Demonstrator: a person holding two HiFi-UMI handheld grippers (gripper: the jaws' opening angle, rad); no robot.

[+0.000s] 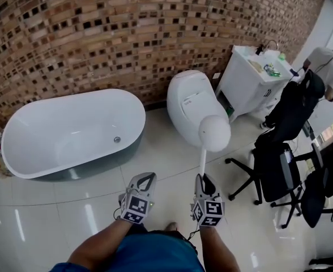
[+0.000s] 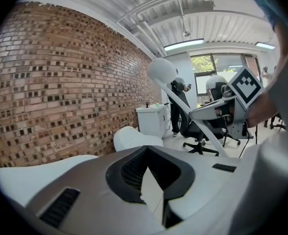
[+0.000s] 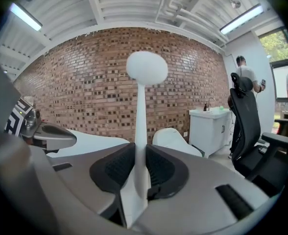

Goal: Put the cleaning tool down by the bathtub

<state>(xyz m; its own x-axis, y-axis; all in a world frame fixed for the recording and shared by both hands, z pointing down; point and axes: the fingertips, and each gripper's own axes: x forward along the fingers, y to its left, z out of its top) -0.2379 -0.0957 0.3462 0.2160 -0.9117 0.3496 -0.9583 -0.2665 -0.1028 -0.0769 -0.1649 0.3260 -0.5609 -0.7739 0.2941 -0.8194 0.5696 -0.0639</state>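
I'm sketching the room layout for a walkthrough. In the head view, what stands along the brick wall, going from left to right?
bathtub → toilet → white vanity cabinet → person in a white shirt. The office chairs overlap the cabinet and the person, so they are left out.

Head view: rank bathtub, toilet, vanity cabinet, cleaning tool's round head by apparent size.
1. bathtub, clearly largest.
2-3. toilet and vanity cabinet look about alike; not ranked.
4. round head of the cleaning tool, smallest, though held nearer the camera, which inflates it.
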